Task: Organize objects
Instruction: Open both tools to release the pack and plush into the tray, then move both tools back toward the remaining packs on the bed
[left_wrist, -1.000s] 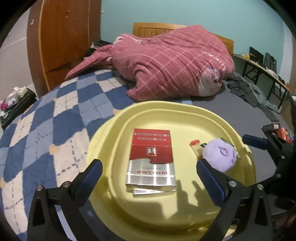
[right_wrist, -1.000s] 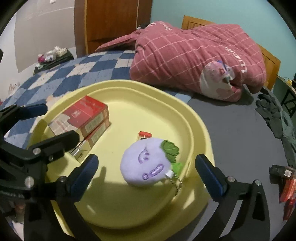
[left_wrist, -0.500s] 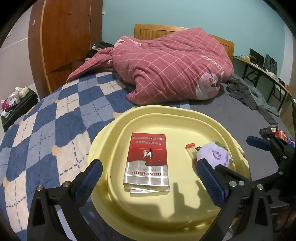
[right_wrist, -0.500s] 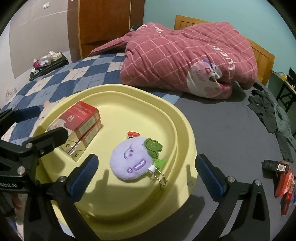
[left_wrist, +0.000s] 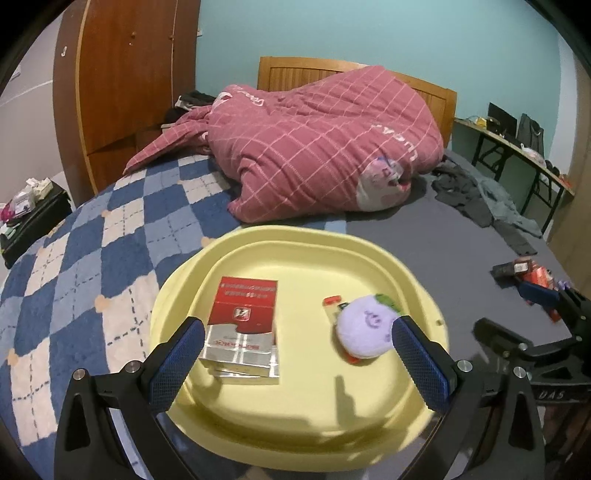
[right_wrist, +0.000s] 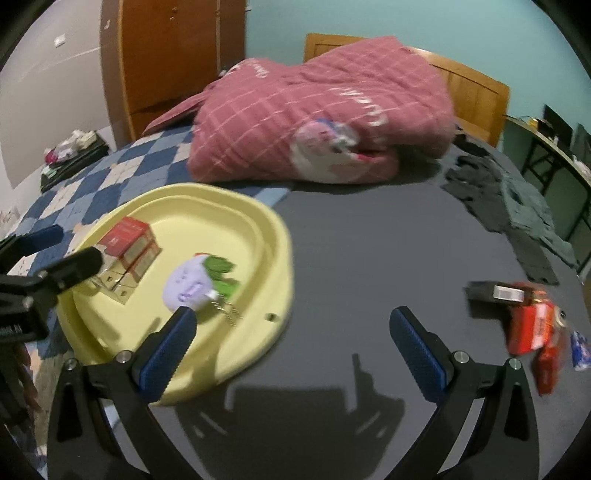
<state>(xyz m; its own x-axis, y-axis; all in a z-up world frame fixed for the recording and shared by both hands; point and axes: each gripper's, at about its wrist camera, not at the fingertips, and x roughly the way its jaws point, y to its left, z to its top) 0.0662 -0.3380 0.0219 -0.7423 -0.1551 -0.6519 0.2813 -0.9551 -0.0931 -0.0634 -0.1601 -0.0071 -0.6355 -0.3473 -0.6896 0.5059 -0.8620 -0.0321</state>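
Observation:
A yellow tray (left_wrist: 369, 251) (right_wrist: 273, 236) lies on the bed. In it are two stacked red-and-silver cigarette boxes (left_wrist: 243, 325) (right_wrist: 127, 245), a purple plush keychain with green leaves (left_wrist: 365, 326) (right_wrist: 190, 284) and a small red-capped lighter (left_wrist: 331, 306). My left gripper (left_wrist: 295, 363) is open and empty over the tray's near side. My right gripper (right_wrist: 291, 354) is open and empty above the grey sheet, right of the tray. A pile of red and black small boxes (right_wrist: 524, 314) (left_wrist: 524, 269) lies on the sheet at the right.
A pink checked quilt (left_wrist: 317, 147) (right_wrist: 321, 110) is heaped at the head of the bed. Dark clothes (right_wrist: 517, 206) lie at the far right. A blue diamond blanket (left_wrist: 81, 266) covers the left side. A wooden wardrobe (left_wrist: 125, 74) stands behind.
Both grippers have pulled back from the tray. My right gripper has swung right, so the tray now sits at its left and the box pile has come into view.

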